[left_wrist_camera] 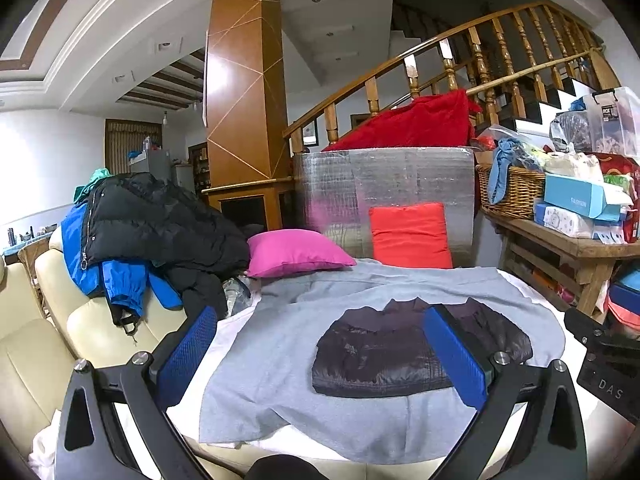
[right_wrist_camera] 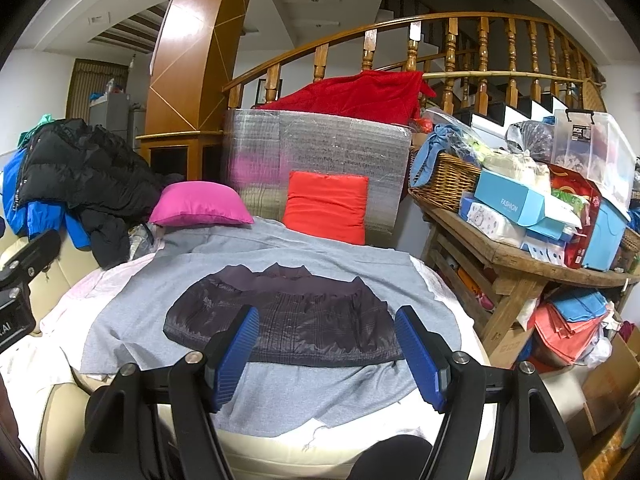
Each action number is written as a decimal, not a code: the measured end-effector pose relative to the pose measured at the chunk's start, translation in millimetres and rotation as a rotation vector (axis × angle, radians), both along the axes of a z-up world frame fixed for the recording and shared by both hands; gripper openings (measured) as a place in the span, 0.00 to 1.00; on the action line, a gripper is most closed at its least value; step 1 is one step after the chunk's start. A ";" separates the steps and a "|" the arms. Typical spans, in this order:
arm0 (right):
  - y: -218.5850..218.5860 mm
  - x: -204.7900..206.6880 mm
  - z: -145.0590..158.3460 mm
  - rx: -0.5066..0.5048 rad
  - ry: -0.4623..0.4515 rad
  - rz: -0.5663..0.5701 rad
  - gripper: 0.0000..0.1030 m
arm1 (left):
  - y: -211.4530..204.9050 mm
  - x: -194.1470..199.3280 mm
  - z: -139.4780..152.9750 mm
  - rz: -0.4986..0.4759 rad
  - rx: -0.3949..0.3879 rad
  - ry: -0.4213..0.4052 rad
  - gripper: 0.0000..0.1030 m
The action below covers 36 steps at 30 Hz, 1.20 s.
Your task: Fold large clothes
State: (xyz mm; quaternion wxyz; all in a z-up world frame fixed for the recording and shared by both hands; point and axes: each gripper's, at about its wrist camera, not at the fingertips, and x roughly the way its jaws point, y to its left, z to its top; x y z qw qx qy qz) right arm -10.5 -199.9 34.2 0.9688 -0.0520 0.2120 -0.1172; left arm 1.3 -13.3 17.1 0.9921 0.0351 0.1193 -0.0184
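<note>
Roughly, from left to right:
Sofa point(left_wrist_camera: 36, 344): cream leather, along the left edge, partly under the white sheet.
Coat pile point(left_wrist_camera: 152, 224): a black puffer jacket lies over a blue jacket point(left_wrist_camera: 120, 280) on the sofa back, with something green behind; well apart from the folding area.
Pink pillow point(left_wrist_camera: 296, 252): lies flat at the far left corner of the grey cloth, just beside the coat pile.
Left gripper point(left_wrist_camera: 320, 352): blue pads spread wide, nothing between them touching; the right pad stands in front of the folded jacket, whether above it or resting on it I cannot tell.
Grey cloth point(right_wrist_camera: 280, 392): spread over a white sheet point(right_wrist_camera: 52, 308) on the work surface, rumpled at its far side.
Dark jacket point(right_wrist_camera: 296, 316): a dark purple-black quilted garment, folded into a compact rectangle with the collar at the far side, lying in the middle of the grey cloth.
Right gripper point(right_wrist_camera: 326, 352): fingers wide apart, holding nothing; the near edge of the dark jacket shows between its pads, untouched as far as can be seen.
Orange cushion point(right_wrist_camera: 326, 206): upright against a silver foil-covered box point(right_wrist_camera: 340, 148), beyond the cloth.
Red blanket point(right_wrist_camera: 360, 94): heaped on top of that box, before the wooden stair rail point(right_wrist_camera: 440, 20).
Wooden bench point(right_wrist_camera: 512, 256): at the right, loaded with a wicker basket point(right_wrist_camera: 444, 184), blue boxes point(right_wrist_camera: 516, 200) and a clear plastic bin point(right_wrist_camera: 592, 148).
</note>
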 end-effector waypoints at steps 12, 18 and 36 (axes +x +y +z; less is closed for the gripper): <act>-1.0 3.7 -3.5 -0.005 0.018 0.010 0.72 | 0.8 3.3 -5.1 0.003 -0.005 0.019 1.00; 0.0 5.1 -4.7 -0.008 0.023 0.014 0.72 | 2.4 4.6 -5.5 0.003 -0.013 0.022 1.00; -46.6 79.5 -24.4 0.077 0.143 0.062 0.72 | 10.0 115.2 -44.4 0.041 -0.068 0.108 1.00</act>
